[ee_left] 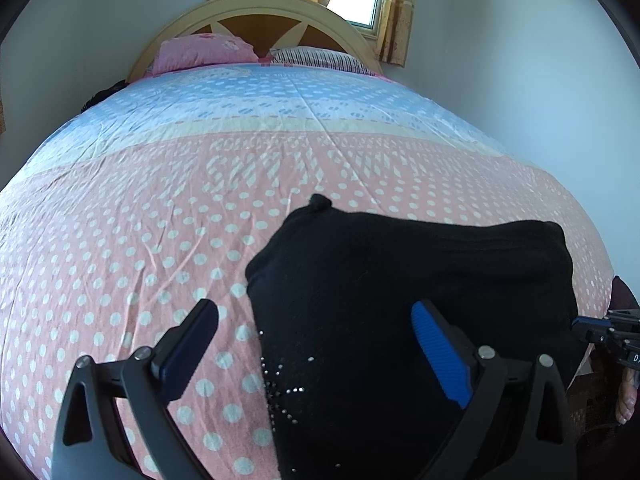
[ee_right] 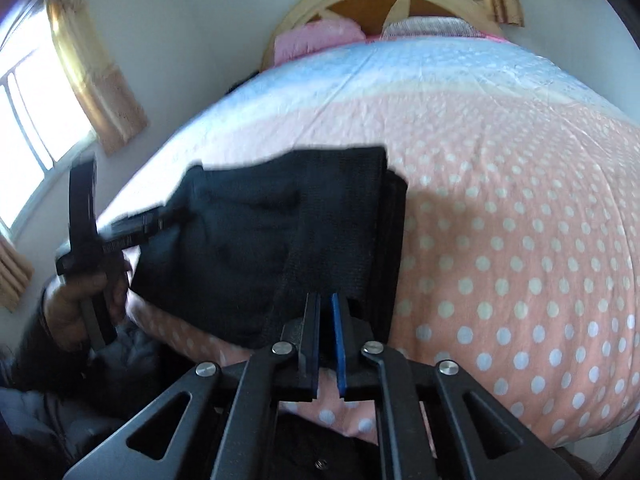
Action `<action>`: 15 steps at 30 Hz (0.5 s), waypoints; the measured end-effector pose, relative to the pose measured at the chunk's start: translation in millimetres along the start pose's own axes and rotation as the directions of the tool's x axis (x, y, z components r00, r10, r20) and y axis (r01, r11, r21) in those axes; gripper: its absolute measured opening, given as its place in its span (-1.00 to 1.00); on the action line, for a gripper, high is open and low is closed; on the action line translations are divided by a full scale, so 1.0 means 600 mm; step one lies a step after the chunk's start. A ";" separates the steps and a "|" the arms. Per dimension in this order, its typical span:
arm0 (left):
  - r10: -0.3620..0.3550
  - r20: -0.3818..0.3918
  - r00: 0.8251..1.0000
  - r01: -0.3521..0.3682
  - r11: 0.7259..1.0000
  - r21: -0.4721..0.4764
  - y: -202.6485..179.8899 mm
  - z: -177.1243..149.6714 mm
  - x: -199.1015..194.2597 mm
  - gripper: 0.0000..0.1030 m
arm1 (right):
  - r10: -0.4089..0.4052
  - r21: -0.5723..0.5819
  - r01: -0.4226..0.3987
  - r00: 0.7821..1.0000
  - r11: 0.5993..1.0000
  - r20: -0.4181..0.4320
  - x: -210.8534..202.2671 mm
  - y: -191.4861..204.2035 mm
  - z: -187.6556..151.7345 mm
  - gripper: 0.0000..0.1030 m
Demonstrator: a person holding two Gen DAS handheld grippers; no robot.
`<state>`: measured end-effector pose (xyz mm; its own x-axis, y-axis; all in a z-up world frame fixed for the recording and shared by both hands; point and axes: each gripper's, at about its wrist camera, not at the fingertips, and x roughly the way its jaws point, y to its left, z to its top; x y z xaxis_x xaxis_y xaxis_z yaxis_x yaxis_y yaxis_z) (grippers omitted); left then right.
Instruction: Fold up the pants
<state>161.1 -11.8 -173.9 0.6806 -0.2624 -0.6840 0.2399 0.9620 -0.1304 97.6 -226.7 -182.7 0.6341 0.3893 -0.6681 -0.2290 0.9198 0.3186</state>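
The black pants [ee_left: 400,292] lie folded in a thick bundle near the foot of the bed, with small shiny studs on the near part. My left gripper [ee_left: 316,324] is open, its fingers straddling the bundle's left edge without holding it. In the right wrist view the pants [ee_right: 280,240] sit just ahead. My right gripper [ee_right: 326,300] has its jaws nearly together at the bundle's near edge; no cloth shows between the pads. The left gripper [ee_right: 120,232] also shows at the bundle's left end, held by a hand.
The bed has a pink and blue polka-dot cover [ee_left: 160,220]. Two pillows [ee_left: 208,54] and a curved wooden headboard [ee_left: 256,12] stand at the far end. White walls flank the bed. A curtained window [ee_right: 36,120] is at left.
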 end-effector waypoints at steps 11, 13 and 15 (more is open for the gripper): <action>-0.022 0.036 0.999 0.025 0.994 -0.103 0.066 -0.009 -0.017 0.94 | 0.037 0.163 -0.049 0.996 0.985 0.079 0.025 -0.049 0.038 0.35; -0.062 0.020 0.998 0.065 0.988 -0.142 0.074 -0.012 -0.007 0.94 | 0.049 0.189 -0.059 0.997 0.980 0.057 0.043 -0.056 0.041 0.28; -0.108 0.004 0.994 0.107 0.977 -0.183 0.082 -0.017 0.001 0.94 | 0.078 0.210 -0.083 0.996 0.974 0.034 0.059 -0.059 0.040 0.17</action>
<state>166.3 35.9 -188.1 0.6536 -0.3656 -0.6626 0.1808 0.9257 -0.3323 146.2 -246.9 -201.4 0.6390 0.4575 -0.6184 -0.1202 0.8534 0.5072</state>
